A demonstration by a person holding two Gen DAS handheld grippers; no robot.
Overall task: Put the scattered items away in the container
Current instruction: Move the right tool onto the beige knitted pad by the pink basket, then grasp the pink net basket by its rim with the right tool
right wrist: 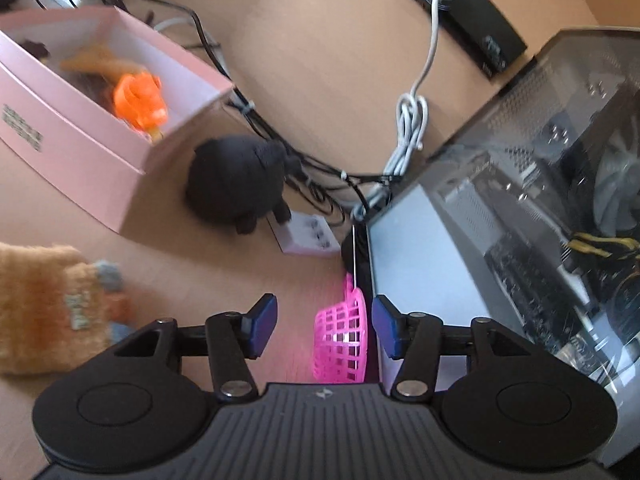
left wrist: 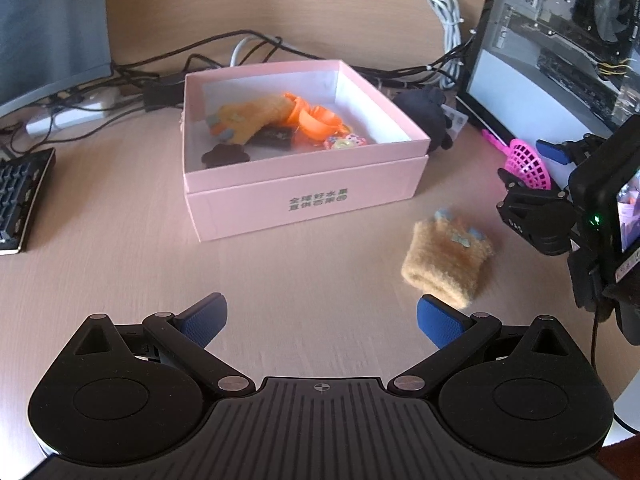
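Hovering over the bare worktop, your left hand-held gripper has its blue pads spread wide with nothing between them. Ahead of it sits the pink box, already holding a fuzzy tan glove, orange plastic pieces and a few small dark and colourful bits. A second fuzzy tan glove lies on the worktop just beside the box's near right corner, close to your left gripper's right pad. Your right hand-held gripper stands part-open around the pink mesh scoop; the scoop is between the pads, nearer the right one, and you cannot tell whether that pad touches it. The scoop lies against the computer case. A dark plush toy rests between the box and the case.
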